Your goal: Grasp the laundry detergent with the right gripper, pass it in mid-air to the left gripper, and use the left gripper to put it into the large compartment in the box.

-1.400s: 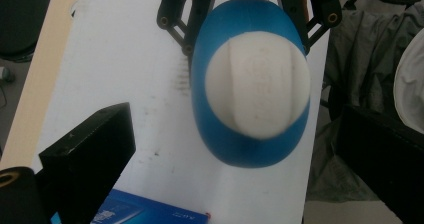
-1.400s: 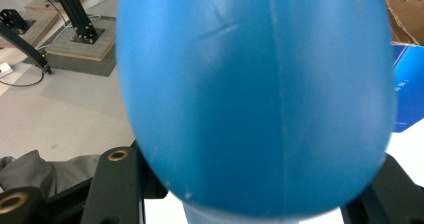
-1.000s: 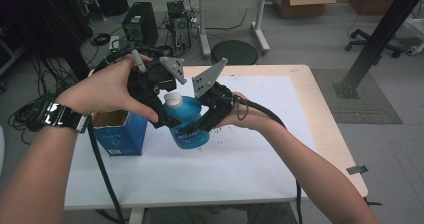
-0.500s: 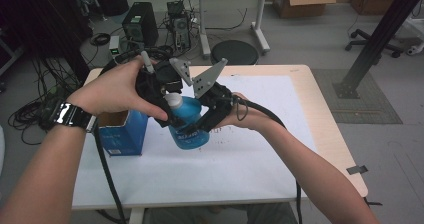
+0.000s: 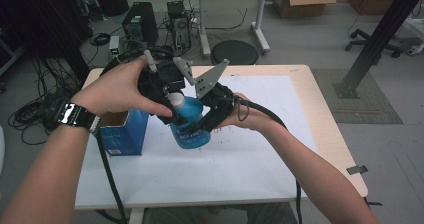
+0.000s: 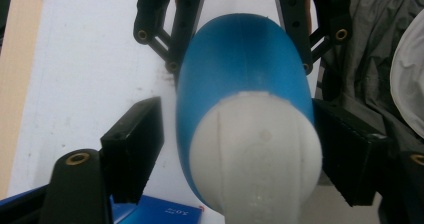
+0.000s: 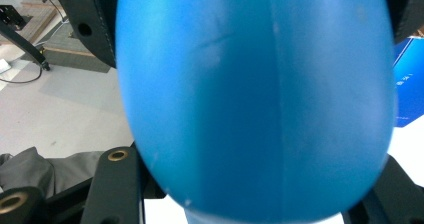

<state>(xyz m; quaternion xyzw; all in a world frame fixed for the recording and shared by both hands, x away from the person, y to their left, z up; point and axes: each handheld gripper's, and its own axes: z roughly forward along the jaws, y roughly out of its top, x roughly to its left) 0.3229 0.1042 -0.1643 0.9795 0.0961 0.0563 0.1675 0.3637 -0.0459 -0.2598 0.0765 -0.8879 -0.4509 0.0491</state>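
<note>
A blue bottle (image 5: 191,129) with a white cap (image 5: 176,100) is held tilted above the table, my right gripper (image 5: 204,123) shut on its body. In the right gripper view the bottle (image 7: 255,99) sits between that gripper's (image 7: 250,29) black jaws. My left gripper (image 5: 170,106) reaches over the bottle's top. In the left gripper view the cap (image 6: 255,154) lies between the left gripper's (image 6: 240,154) jaws, which have just been closing. The right-hand pad (image 6: 350,154) touches the cap, while the left-hand pad (image 6: 132,149) stands a small gap away.
An open blue box (image 5: 122,131) stands on the table (image 5: 320,99) at the left, under my left wrist. White paper (image 5: 240,159) covers most of the tabletop. Beyond the table are computer cases, cables and another desk.
My left hand has shifted a little right and down over the bottle's cap, and its jaws have narrowed around it. The right hand and bottle have stayed still.
</note>
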